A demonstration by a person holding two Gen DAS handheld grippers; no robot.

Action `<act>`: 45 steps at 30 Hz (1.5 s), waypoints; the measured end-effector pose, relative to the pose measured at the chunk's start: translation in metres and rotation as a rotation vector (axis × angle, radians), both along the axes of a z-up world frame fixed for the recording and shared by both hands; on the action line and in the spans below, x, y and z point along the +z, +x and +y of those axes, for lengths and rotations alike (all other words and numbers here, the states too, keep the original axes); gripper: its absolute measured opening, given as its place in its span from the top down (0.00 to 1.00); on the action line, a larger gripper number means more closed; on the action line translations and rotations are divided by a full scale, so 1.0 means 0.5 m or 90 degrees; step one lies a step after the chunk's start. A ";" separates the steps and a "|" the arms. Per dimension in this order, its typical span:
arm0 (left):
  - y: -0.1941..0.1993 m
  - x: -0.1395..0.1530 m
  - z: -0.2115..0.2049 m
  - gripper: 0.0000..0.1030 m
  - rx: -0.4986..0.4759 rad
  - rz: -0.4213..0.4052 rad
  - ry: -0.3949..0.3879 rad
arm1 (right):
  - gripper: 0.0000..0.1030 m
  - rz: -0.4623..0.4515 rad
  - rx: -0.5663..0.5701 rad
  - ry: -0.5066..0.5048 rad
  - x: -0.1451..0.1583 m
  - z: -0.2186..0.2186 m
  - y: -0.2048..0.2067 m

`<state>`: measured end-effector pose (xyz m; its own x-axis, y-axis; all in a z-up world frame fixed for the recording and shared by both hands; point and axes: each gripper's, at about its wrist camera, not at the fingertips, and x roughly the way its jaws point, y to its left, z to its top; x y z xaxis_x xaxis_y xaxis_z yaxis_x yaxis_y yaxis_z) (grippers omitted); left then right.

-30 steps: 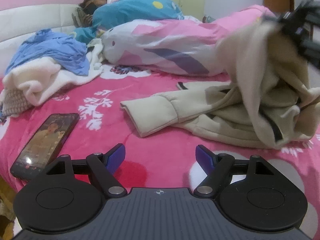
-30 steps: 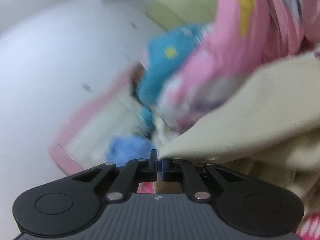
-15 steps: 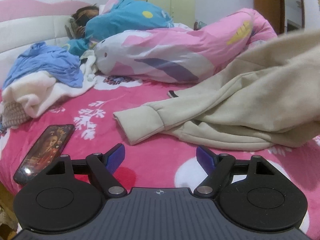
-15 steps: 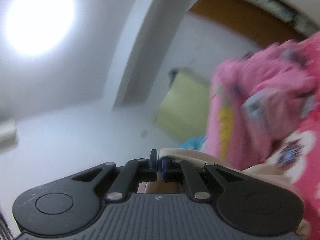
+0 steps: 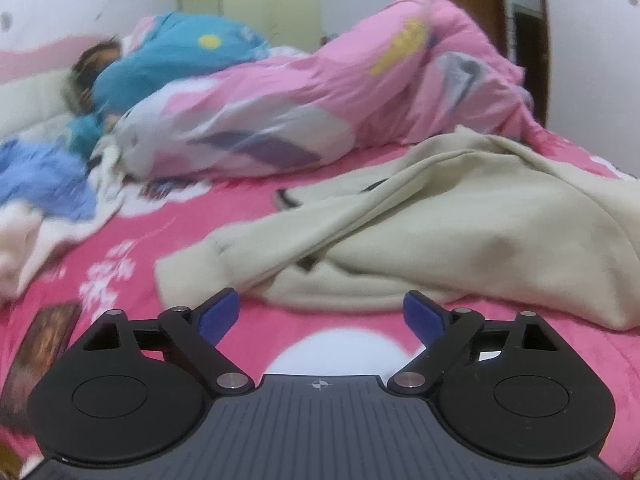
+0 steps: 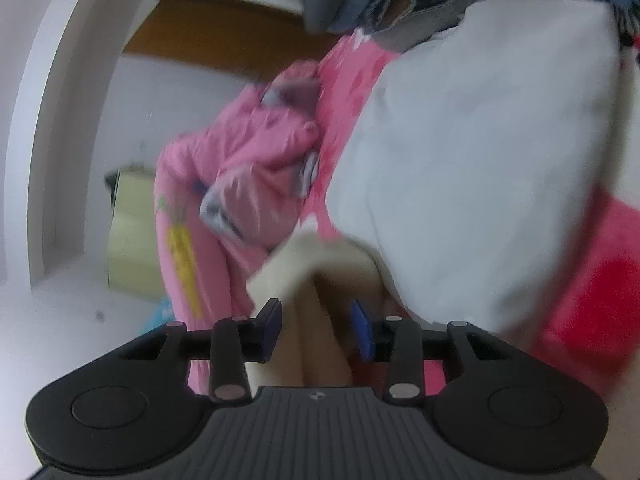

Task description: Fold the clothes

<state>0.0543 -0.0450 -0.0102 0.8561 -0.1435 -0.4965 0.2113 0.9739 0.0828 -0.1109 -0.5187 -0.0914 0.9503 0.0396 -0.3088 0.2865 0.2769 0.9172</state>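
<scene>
A beige hoodie [image 5: 460,232] lies spread on the pink bed sheet [image 5: 168,216], one sleeve cuff [image 5: 188,268] pointing left. My left gripper [image 5: 320,312] is open, low over the sheet just short of the hoodie's near edge, with nothing between its fingers. In the blurred, tilted right wrist view, my right gripper [image 6: 318,324] is open with a fold of the beige hoodie [image 6: 316,264] lying loose between its spread blue pads.
A phone [image 5: 44,340] lies on the sheet at the near left. A blue garment [image 5: 44,184] and white cloth [image 5: 20,240] are piled at the left. A person [image 5: 92,76] lies under a pink quilt [image 5: 320,108] across the back. A large white cloth [image 6: 480,160] fills the right wrist view.
My right gripper carried the hoodie's edge out to the right, lowered it flat and opened. The left gripper moved closer to the hoodie, still open.
</scene>
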 end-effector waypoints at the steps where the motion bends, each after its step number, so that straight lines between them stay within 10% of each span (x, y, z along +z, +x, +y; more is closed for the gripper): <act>1: 0.004 0.004 -0.008 0.09 -0.005 -0.007 0.004 | 0.41 0.012 0.012 -0.020 0.008 0.004 -0.007; 8: -0.005 -0.007 -0.065 0.07 -0.072 -0.015 0.029 | 0.23 0.018 0.174 -0.214 0.088 0.115 -0.008; 13: -0.028 -0.024 -0.117 0.07 -0.169 -0.030 0.073 | 0.21 0.020 0.239 -0.203 0.051 0.168 0.082; 15: -0.045 -0.026 -0.138 0.07 -0.223 -0.051 0.100 | 0.35 0.024 0.247 -0.178 0.022 0.175 0.128; 17: -0.062 -0.026 -0.157 0.07 -0.268 -0.074 0.124 | 0.87 0.010 0.262 -0.130 0.005 0.172 0.173; 23: -0.098 -0.019 -0.208 0.04 -0.390 -0.140 0.150 | 0.90 -0.181 0.304 -0.119 0.099 0.189 0.189; 29: -0.124 0.003 -0.231 0.09 -0.345 -0.249 0.131 | 0.90 -0.281 0.369 -0.097 0.169 0.214 0.185; 39: -0.153 0.148 -0.151 0.63 -0.262 -0.390 0.006 | 0.90 -0.426 0.423 -0.190 0.361 0.227 0.151; 45: -0.188 0.243 -0.108 0.66 -0.246 -0.446 -0.052 | 0.90 -0.499 0.447 -0.257 0.489 0.255 0.106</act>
<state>-0.0396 -0.0991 0.1112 0.8474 -0.5054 0.1629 0.4593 0.8516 0.2528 -0.0579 -0.3913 0.1530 0.6941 0.6739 0.2533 -0.6656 0.4668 0.5823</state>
